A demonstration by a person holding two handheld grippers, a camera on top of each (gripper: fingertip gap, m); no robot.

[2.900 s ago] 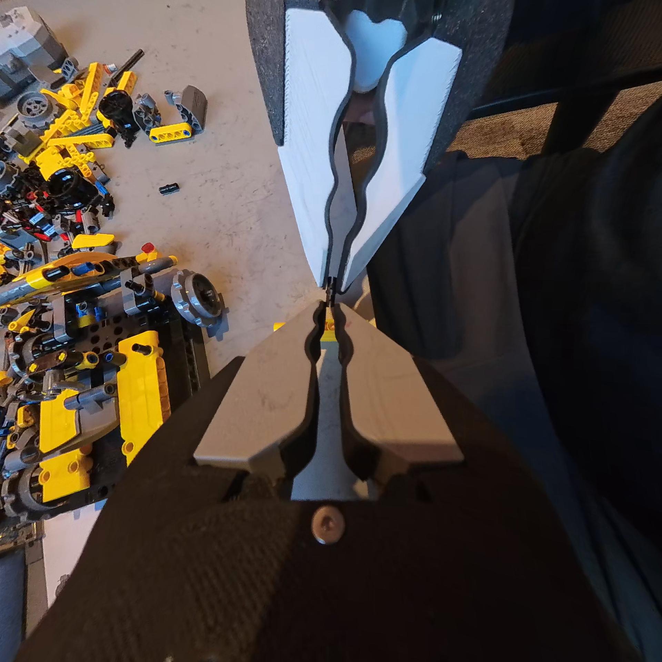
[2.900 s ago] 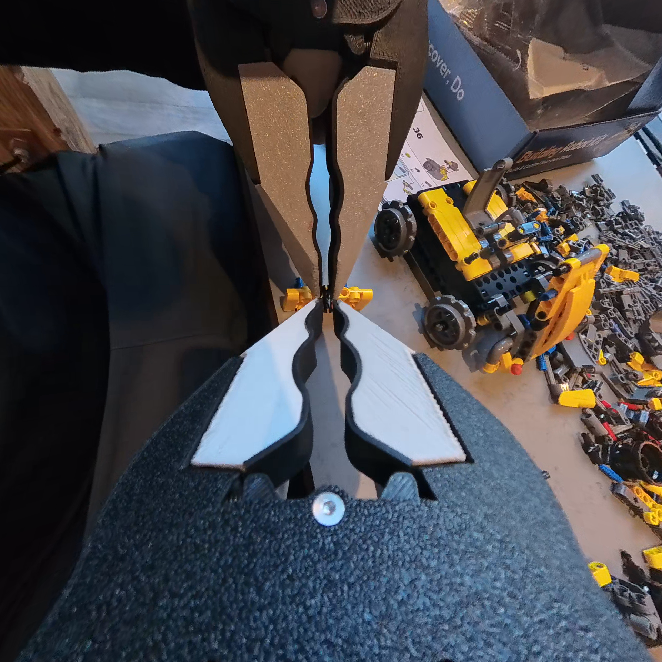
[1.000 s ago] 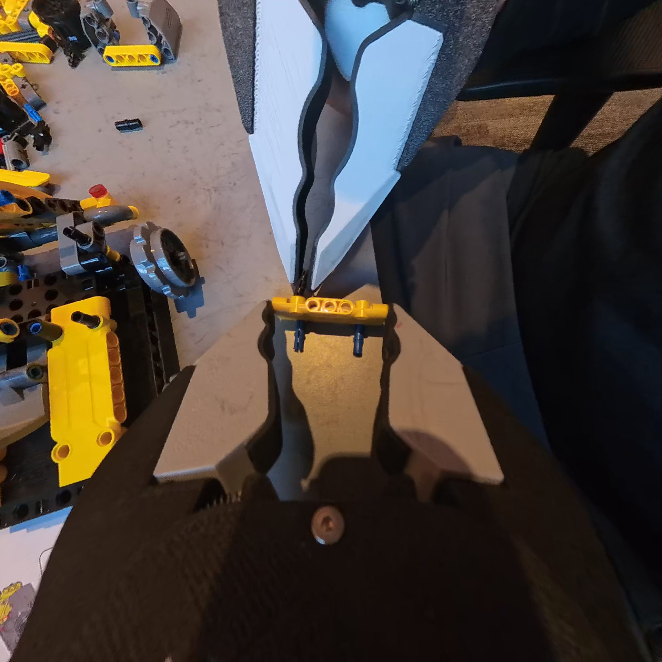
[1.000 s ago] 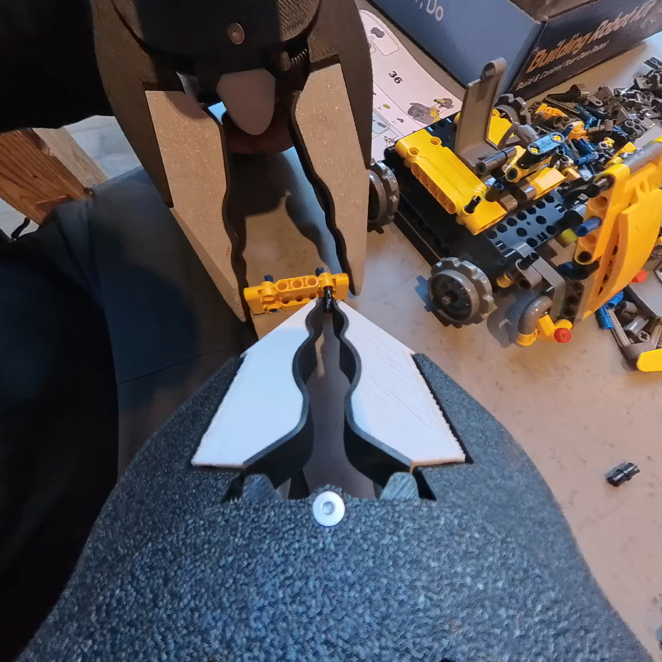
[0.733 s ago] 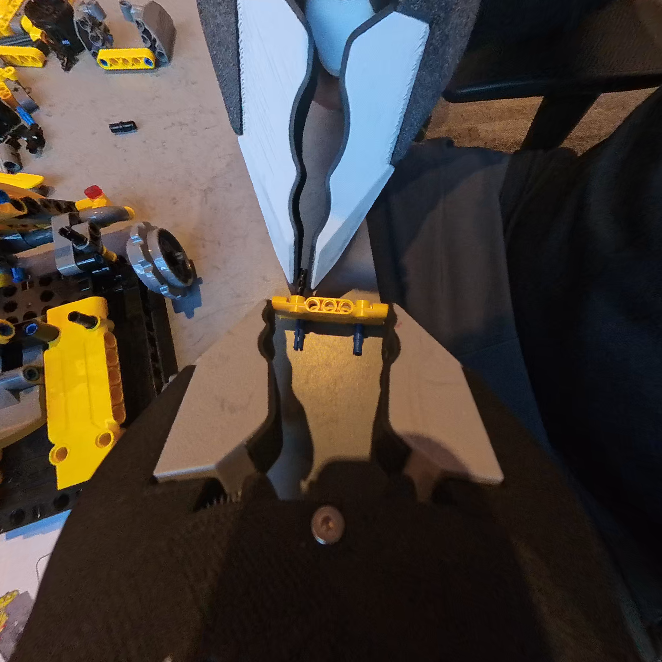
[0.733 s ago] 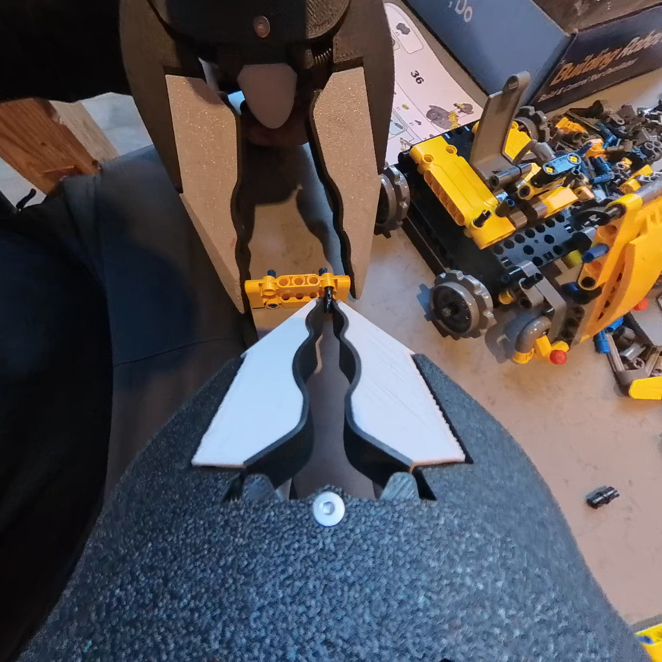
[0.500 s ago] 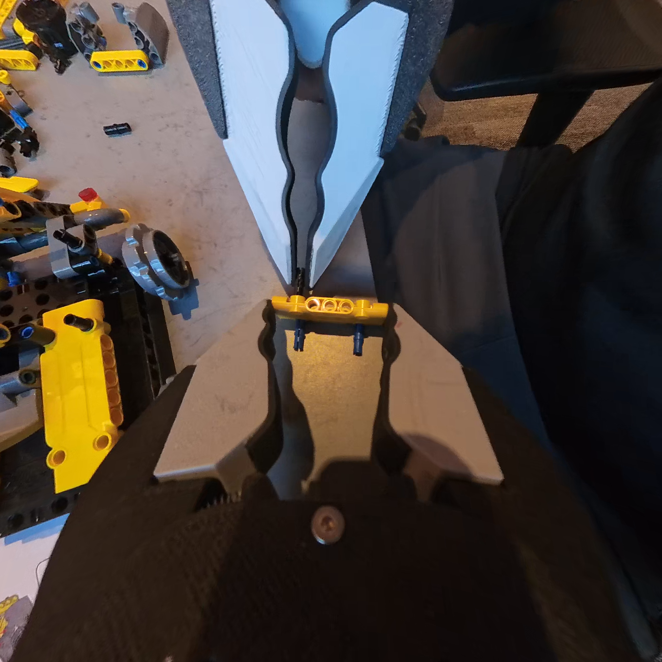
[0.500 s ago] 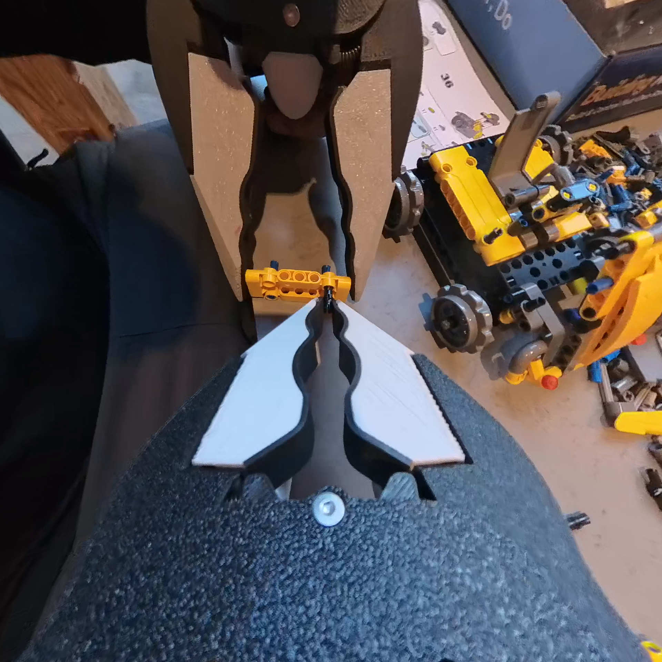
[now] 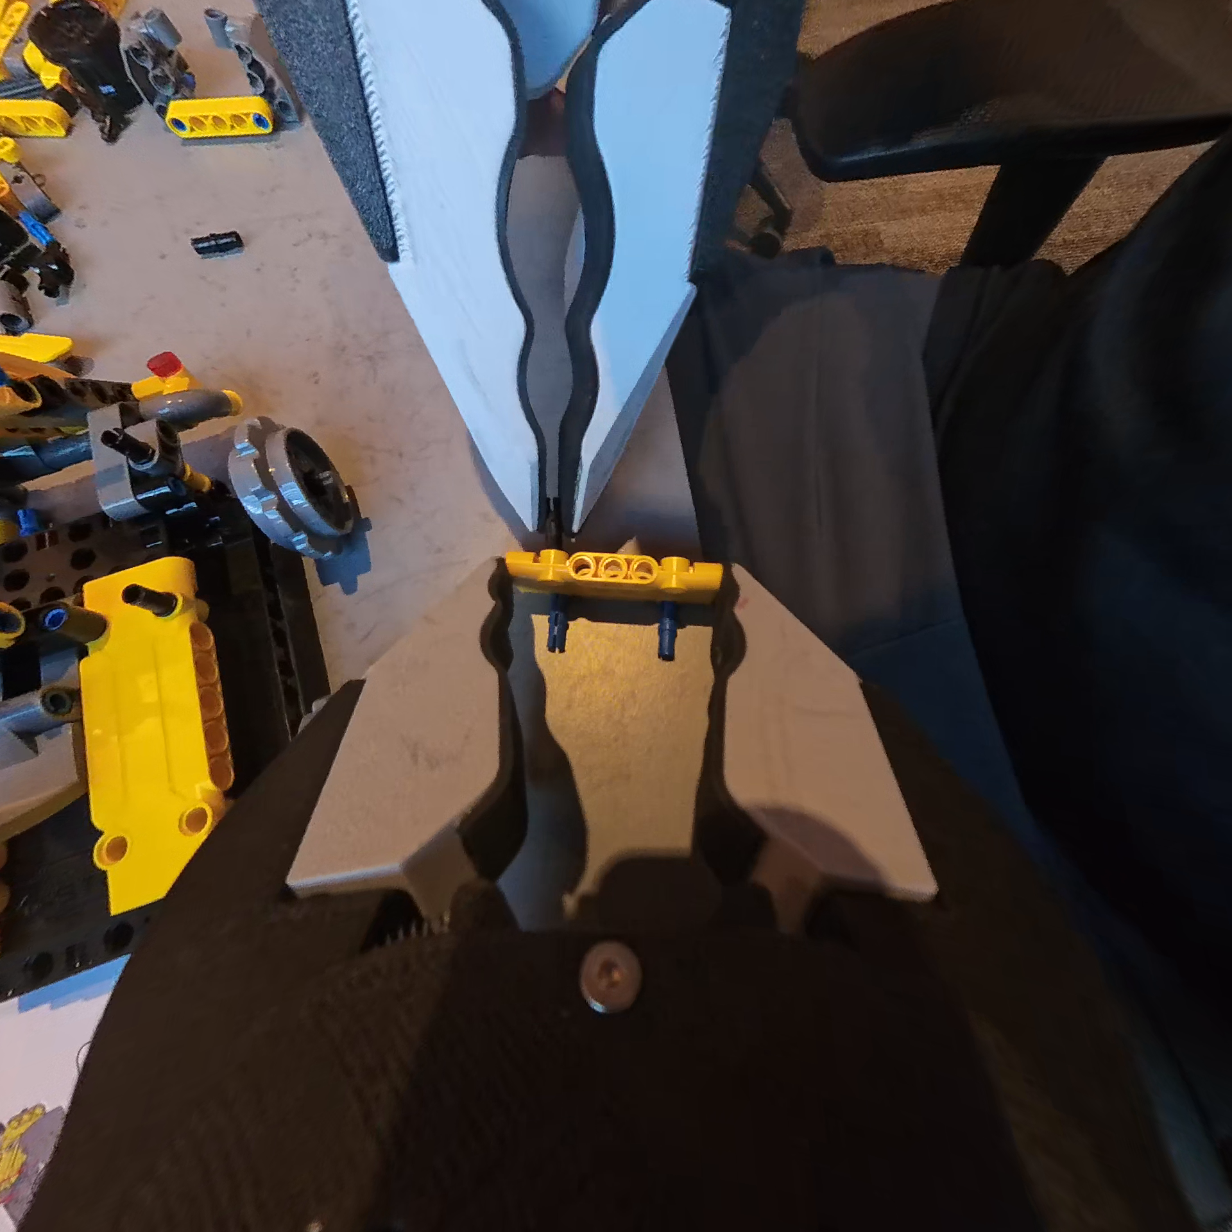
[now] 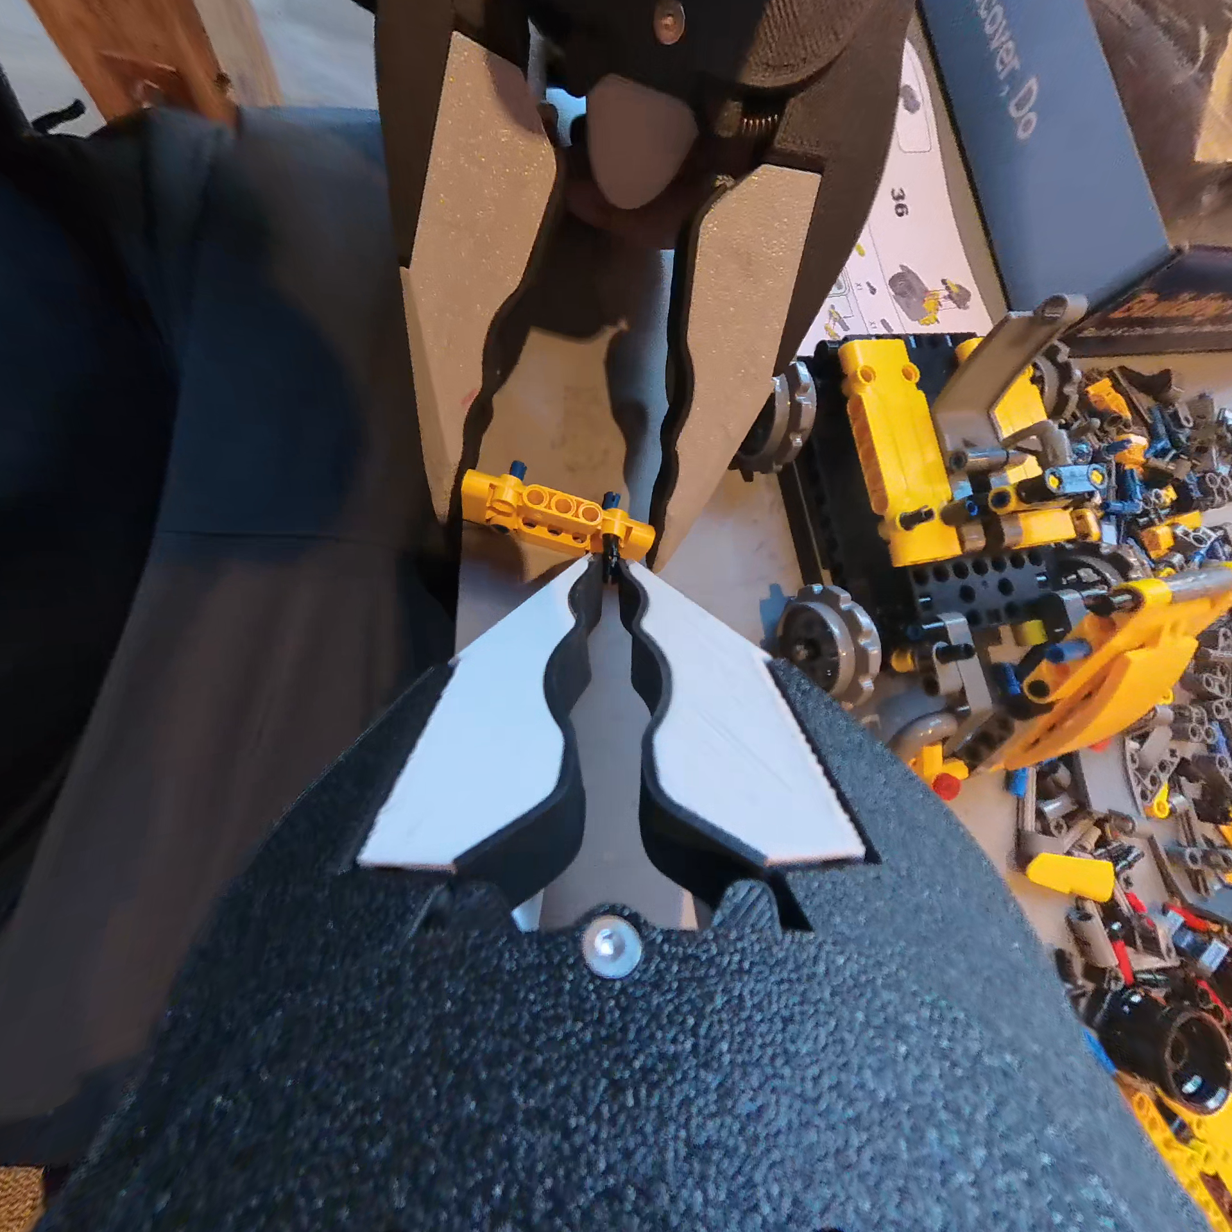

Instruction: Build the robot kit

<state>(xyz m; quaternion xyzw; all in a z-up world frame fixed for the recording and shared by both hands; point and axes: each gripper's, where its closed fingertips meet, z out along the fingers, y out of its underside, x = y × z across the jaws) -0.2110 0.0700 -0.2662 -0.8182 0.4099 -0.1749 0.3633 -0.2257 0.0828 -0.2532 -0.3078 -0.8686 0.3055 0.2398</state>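
A short yellow beam [image 9: 613, 572] with holes is held by its two ends between the grey fingers of my left gripper [image 9: 613, 581]. Two dark blue pins [image 9: 557, 623] stick out of it toward the left camera. My right gripper [image 10: 608, 563], with white fingers, is shut on a small black pin [image 10: 610, 553] seated in one end of the beam [image 10: 557, 512]. The two grippers meet tip to tip above the table's near edge. The right gripper also shows in the left wrist view [image 9: 553, 527], and the left gripper in the right wrist view [image 10: 553, 543].
A yellow and black model vehicle [image 10: 933, 480] with grey toothed wheels [image 9: 293, 493] stands on the beige table [image 9: 300, 300]. Beside it lie loose parts [image 10: 1133, 867], an instruction booklet [image 10: 913, 267] and a dark box [image 10: 1040, 133]. A person's dark clothing [image 9: 1000, 533] fills the off-table side. Left and right tips are no more than a few centimetres apart.
The left gripper, first shut narrowly across the beam's middle, has opened and now grips it by its ends. Over the last second both grippers swung together. The right gripper stayed shut on the pin.
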